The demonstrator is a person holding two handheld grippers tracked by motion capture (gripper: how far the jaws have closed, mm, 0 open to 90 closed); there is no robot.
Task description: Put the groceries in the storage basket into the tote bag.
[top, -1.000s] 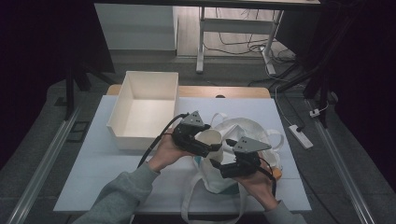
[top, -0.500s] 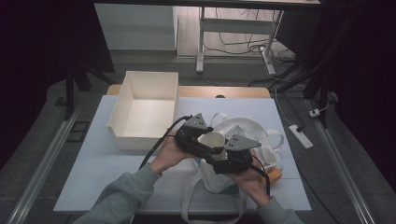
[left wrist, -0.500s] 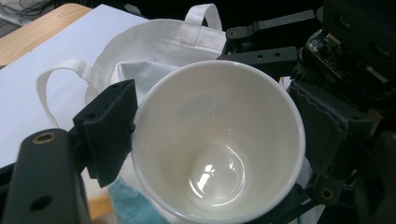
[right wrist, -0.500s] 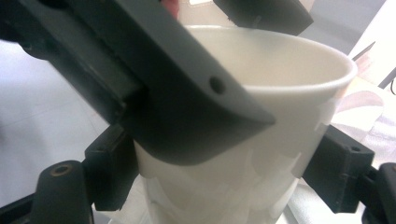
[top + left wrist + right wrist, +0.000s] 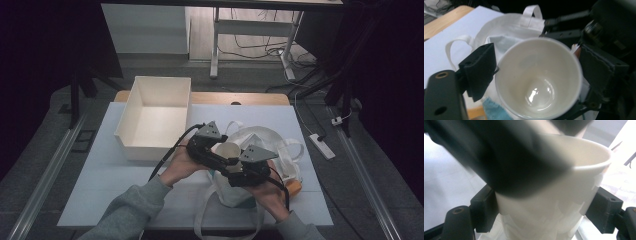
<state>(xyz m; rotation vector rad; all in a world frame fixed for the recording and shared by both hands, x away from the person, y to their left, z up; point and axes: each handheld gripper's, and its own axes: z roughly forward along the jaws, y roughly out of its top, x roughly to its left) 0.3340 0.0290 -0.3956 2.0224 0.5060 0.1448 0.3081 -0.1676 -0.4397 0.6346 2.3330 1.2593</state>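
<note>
Both your tongs are on the paper cup (image 5: 227, 150), held up above the white tote bag (image 5: 272, 145). Left tongs (image 5: 534, 75): pads sit on either side of the cup's rim, clamped on it; you're looking straight down into the empty cup there, its shiny bottom visible. Right tongs (image 5: 544, 212): pads press the cup wall from both sides lower down, clenched on the cup as well. A blurred black part of the other tongs crosses the top of that view, just above the rim.

From above, your left tongs (image 5: 210, 147) and right tongs (image 5: 240, 167) meet at the cup, nearly touching each other, with your hands below them. The bag lies on the desk (image 5: 100, 180) directly under and beyond the tongs, handles spread out. A bit of blue-green cloth (image 5: 492, 110) shows just below the left tongs. The open white box (image 5: 155, 117) sits well to the left of your left tongs, apart from the cup.
</note>
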